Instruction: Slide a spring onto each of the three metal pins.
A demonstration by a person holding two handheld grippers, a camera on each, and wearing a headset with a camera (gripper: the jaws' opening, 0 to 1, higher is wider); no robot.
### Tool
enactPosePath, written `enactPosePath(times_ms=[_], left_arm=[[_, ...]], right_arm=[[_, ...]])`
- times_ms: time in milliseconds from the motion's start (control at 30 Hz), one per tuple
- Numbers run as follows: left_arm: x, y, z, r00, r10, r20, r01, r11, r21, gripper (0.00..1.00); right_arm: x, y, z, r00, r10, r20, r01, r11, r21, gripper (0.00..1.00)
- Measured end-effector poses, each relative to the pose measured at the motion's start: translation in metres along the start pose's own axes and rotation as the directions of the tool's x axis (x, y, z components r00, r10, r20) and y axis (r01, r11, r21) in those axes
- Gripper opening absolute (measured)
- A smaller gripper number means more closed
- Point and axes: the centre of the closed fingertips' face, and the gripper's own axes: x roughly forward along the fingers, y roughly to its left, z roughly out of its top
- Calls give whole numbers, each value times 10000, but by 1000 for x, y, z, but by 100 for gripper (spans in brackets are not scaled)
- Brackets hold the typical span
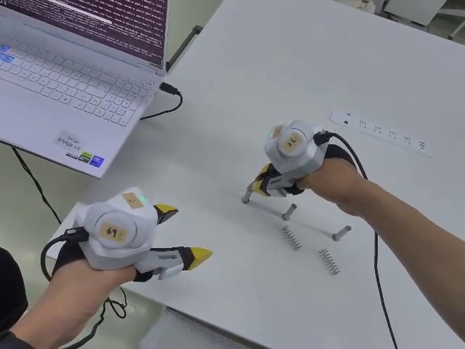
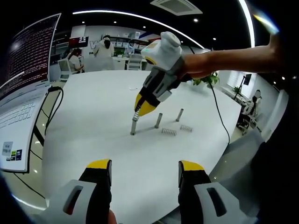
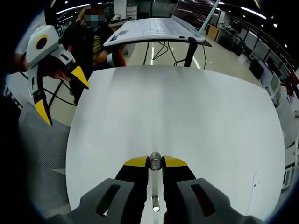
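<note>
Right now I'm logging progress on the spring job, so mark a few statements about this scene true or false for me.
1. The right gripper holds a spring at the top of an end pin. True.
2. The left gripper is shut on a spring. False: its jaws stand open and hold nothing.
3. Two loose springs lie on the table near the pins. True.
4. All three pins carry springs. False: the other two pins stand bare.
5. The laptop is closed. False: it is open, with its screen lit.
</note>
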Motion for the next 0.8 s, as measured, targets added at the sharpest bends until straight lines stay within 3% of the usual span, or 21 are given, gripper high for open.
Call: enactPosePath(times_ms=[800], left_arm=[[-1,3,-2,10000,67,-3,-67,10000,-66,52]], right_arm=[[20,-1,-3,9999,-71,-80,73,9996,280,9]])
